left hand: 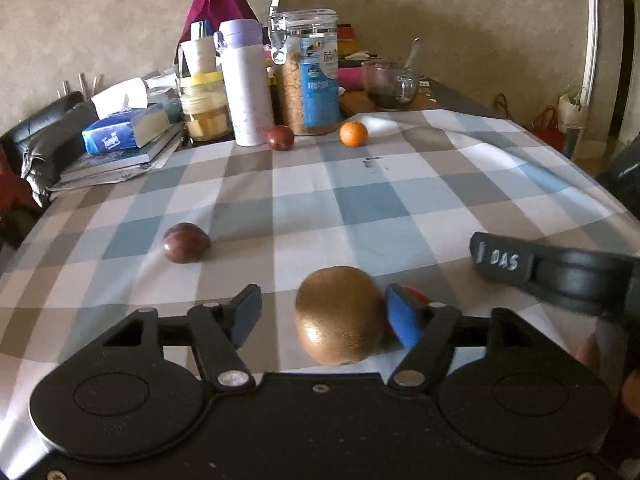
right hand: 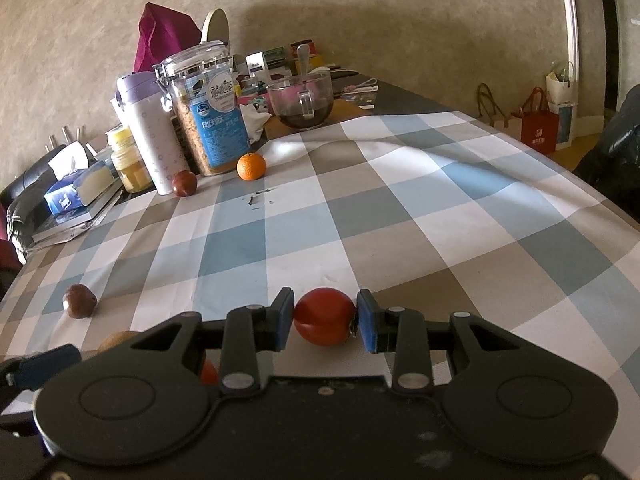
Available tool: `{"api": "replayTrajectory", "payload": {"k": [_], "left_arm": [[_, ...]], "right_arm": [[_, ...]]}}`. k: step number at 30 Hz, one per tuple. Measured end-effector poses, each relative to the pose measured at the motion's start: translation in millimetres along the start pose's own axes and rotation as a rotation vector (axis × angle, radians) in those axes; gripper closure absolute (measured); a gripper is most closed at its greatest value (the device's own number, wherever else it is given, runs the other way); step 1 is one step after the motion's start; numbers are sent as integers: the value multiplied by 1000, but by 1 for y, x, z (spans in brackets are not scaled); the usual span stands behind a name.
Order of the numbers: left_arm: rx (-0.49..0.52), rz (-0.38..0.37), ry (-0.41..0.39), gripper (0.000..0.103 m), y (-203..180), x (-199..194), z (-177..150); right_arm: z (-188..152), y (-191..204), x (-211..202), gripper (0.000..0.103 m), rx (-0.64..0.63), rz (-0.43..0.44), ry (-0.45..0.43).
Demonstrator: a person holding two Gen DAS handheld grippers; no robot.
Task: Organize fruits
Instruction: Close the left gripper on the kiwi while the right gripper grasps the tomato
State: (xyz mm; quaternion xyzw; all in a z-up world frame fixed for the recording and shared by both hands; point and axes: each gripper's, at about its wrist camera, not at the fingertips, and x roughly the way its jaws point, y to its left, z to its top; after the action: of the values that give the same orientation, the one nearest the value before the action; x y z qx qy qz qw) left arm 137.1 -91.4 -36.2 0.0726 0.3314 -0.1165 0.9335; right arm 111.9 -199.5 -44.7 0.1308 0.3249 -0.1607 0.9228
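Two hand-held grippers: mine, one fruit each.
Left hand-held gripper (left hand: 322, 316): spread around the fuzzy brown oval kiwi (left hand: 339, 316) on the checked-cloth table (left hand: 360, 208), right pad touching.
Right hand-held gripper (right hand: 325, 320): pads flanking the round red tomato (right hand: 325, 316) on the table; pinch unclear.
Purpose, judged: gathering near fruits together.

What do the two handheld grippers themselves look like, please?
Both the left gripper and right gripper share a matte black body with two round discs, silver pivot rivets and blue pads on the fingers. White "DAS" lettering marks the right one.

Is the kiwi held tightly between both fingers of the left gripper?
No: in the left wrist view the left gripper is open, and the kiwi sits by one finger with a clear gap to the other.
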Motion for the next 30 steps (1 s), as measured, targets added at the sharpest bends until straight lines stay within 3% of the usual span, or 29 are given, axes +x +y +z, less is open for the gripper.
{"api": "replayTrajectory", "payload": {"k": [3,7,12,19,30], "left_arm": [[-51,-41,15,31,9,2,-1],[-96,-99,13,46,13,2,1],[-97,40,-15,47,14,2,-1],[-261,150,-1,47,48,5,1],[-345,111,68,38,65,18,2]], "right_arm": [[0,1,0,68,-3,2,0],[0,0,0,68,-1,5,1],[0,1,1,68,-10,4,0],[-2,5,0,68,-45,-2,-5],[-8,17,-4,67,-138,-26,-16]]}}
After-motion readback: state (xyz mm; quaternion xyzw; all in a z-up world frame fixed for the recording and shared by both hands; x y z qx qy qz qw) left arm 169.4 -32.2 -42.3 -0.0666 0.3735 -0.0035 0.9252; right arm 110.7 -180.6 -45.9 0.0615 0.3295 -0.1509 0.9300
